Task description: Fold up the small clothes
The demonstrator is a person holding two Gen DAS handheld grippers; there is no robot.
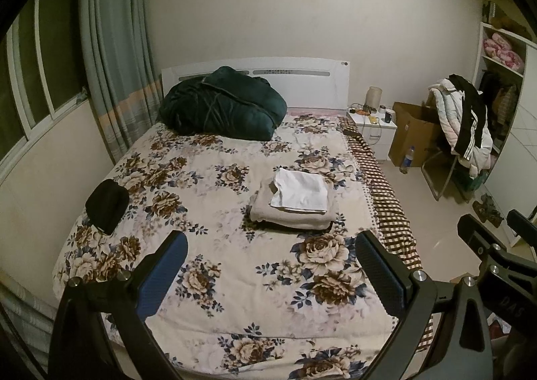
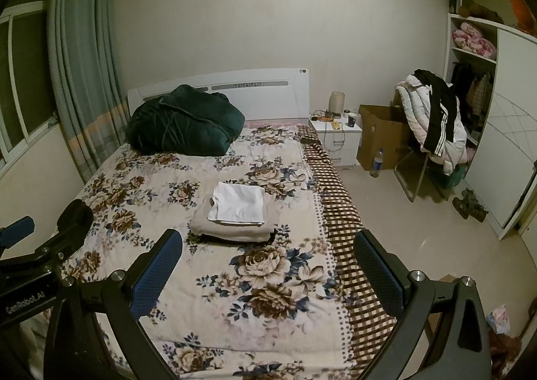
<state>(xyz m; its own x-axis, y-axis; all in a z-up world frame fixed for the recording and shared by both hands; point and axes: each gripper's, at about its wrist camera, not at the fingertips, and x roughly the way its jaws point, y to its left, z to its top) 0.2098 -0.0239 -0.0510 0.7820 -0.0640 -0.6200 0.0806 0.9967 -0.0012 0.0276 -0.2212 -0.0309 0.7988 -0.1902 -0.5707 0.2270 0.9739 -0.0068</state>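
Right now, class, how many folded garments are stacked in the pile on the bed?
3 visible: a white one on top, a beige one beneath it, and a dark one at the bottom, only its edge showing. More may be hidden inside the pile.

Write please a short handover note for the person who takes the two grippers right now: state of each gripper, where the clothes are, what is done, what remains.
Left gripper: open, empty, held above the foot of the bed.
Right gripper: open, empty, beside it, over the same end.
Clothes: one pile mid-bed, a folded white piece on a folded beige piece, with something dark under them.
A black item lies apart near the bed's left edge; whether it is folded, I cannot tell.
Done: the pile looks folded and stacked.
Left: probably the black item; check it first.
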